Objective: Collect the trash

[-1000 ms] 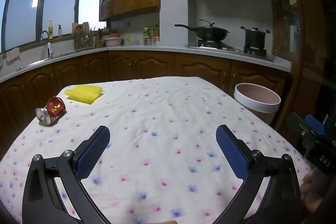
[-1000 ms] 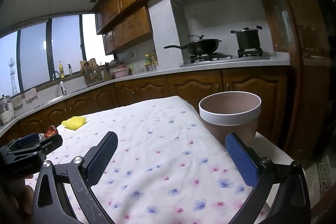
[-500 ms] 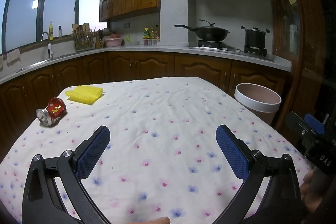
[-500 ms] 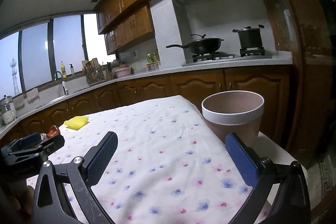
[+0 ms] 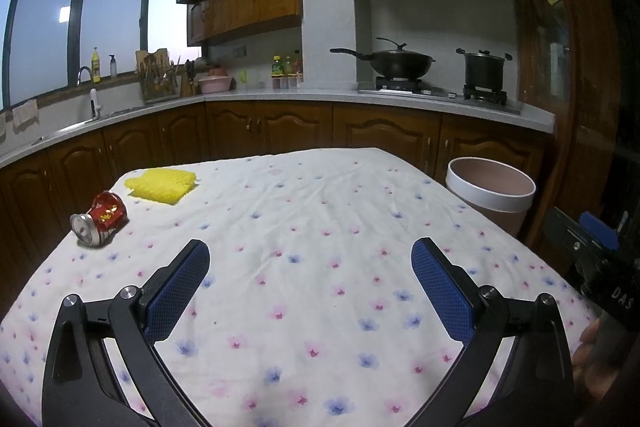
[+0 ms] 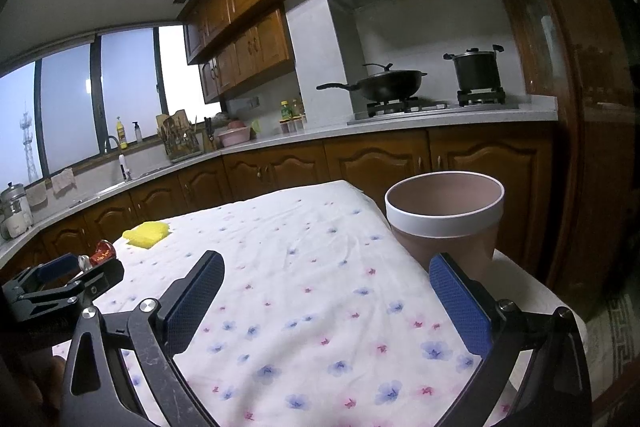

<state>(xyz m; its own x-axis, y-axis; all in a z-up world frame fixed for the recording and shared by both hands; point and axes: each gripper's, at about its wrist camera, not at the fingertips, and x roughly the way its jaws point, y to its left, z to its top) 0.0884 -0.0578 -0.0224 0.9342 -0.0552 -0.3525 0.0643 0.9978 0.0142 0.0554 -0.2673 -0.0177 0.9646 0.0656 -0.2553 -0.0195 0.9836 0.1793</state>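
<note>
A crushed red can (image 5: 99, 218) lies on its side at the table's left edge; it also shows in the right wrist view (image 6: 101, 252). A yellow sponge-like piece (image 5: 162, 183) lies beyond it at the far left corner (image 6: 146, 233). A brown bin with a white rim (image 5: 489, 193) stands off the table's right side (image 6: 444, 219). My left gripper (image 5: 310, 271) is open and empty over the near middle of the table. My right gripper (image 6: 326, 289) is open and empty over the table's right part, close to the bin.
The table carries a white cloth with small flowers (image 5: 320, 227). Wooden kitchen cabinets and a counter (image 5: 280, 103) run behind it, with a wok (image 5: 396, 63) and a pot (image 5: 484, 69) on the stove. A dark wooden door frame (image 5: 576, 67) stands at the right.
The right gripper has shifted slightly, so the bin sits a little higher and nearer in its view. The left gripper has barely moved. Both stay open.
</note>
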